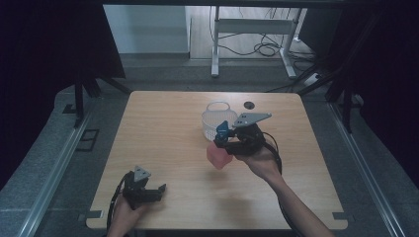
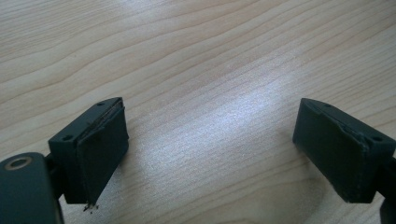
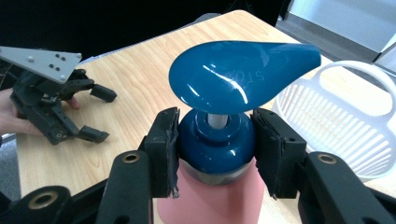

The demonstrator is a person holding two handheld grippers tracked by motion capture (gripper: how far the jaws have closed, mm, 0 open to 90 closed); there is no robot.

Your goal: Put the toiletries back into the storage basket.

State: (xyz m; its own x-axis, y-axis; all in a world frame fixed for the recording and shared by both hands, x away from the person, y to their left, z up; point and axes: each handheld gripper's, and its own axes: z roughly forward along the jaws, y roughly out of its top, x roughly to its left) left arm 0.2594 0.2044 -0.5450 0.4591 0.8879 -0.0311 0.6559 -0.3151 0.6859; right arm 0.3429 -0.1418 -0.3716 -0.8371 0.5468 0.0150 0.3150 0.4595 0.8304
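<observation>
A pink pump bottle (image 1: pixel 218 157) with a blue pump head (image 3: pixel 236 77) hangs tilted above the table's middle. My right gripper (image 1: pixel 226 139) is shut on its blue collar (image 3: pixel 215 140), one pad (image 3: pixel 167 151) on each side. Just behind it stands a white slatted basket (image 1: pixel 212 124), also seen at the right of the right gripper view (image 3: pixel 336 121). My left gripper (image 1: pixel 154 192) rests near the table's front left edge, open, with bare wood between its pads (image 2: pixel 100 149). That left gripper also appears at the left of the right gripper view (image 3: pixel 56 105).
The wooden table (image 1: pixel 163 123) carries a small dark round hole (image 1: pixel 249 104) near its far edge. Beyond the table lie a grey floor, a white table frame (image 1: pixel 254 29) and cables. Dark curtains hang on both sides.
</observation>
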